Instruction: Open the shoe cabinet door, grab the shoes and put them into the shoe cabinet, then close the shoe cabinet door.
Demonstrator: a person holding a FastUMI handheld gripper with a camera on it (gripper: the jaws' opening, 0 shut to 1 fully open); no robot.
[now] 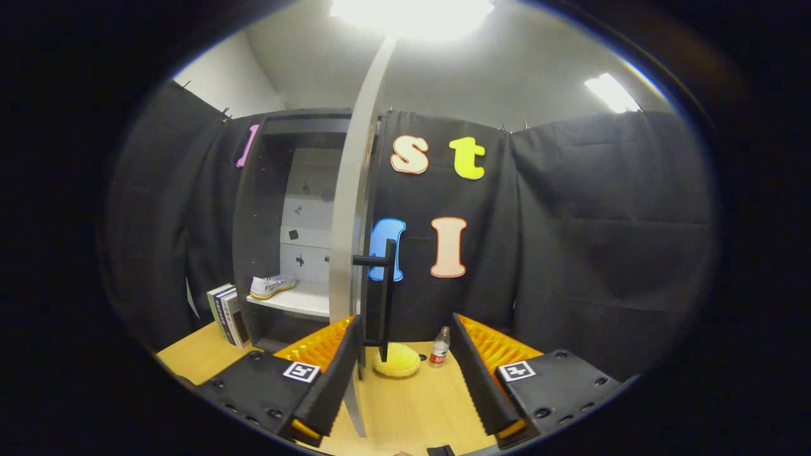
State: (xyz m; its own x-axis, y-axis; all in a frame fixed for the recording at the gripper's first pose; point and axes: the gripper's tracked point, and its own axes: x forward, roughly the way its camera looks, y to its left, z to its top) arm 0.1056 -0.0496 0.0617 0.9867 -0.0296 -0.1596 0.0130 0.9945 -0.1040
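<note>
Claw [405, 367]: spread, door handle [384, 291] just ahead between fingers (shoe [271, 285] shelved). I risk clipping the door [347, 221] edge closing.

The gripper [405, 373] is level and points forward. Its two fingers [329, 386] are spread wide apart, with a broad gap between them. Neither finger presses on anything.

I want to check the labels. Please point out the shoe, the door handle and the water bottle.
shoe [271, 286]: gripper view, on its side, on the cabinet shelf.
door handle [387, 291]: gripper view, middle of the vertical bar.
water bottle [439, 348]: gripper view, on the bottle body.
</note>
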